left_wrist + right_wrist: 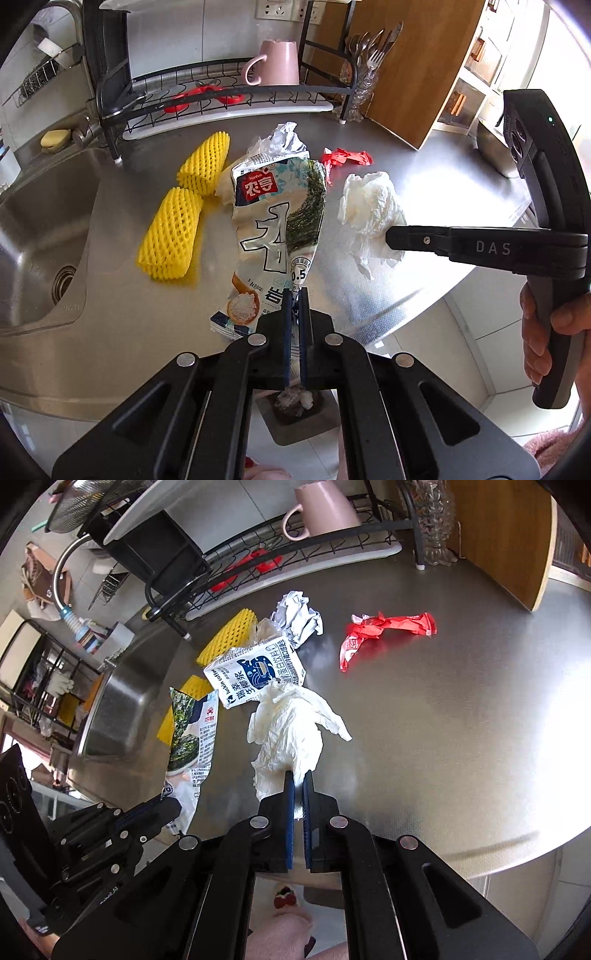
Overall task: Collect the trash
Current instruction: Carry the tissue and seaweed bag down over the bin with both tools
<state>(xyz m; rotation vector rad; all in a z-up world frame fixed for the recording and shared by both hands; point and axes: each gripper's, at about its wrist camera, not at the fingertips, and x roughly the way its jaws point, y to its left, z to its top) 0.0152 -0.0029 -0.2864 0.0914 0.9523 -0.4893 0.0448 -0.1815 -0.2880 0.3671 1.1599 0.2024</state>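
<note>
My left gripper [294,295] is shut on the lower edge of a printed snack bag [279,218], which hangs lifted over the steel counter [147,314]. My right gripper [298,781] is shut on a crumpled white paper towel [291,727]. In the left wrist view the right gripper [391,238] pinches that towel [369,206] from the right. Loose on the counter lie a red wrapper [384,629], a crumpled paper ball [301,616], a flattened coffee carton [255,672] and two yellow foam nets [173,232]. The left gripper [162,808] with the snack bag [192,734] shows at lower left.
A sink [37,236] lies left of the counter. A black dish rack [221,99] with a pink mug [277,62] and cutlery stands at the back. A wooden board [417,62] leans at the back right. A floor bin [291,410] with trash shows below the counter edge.
</note>
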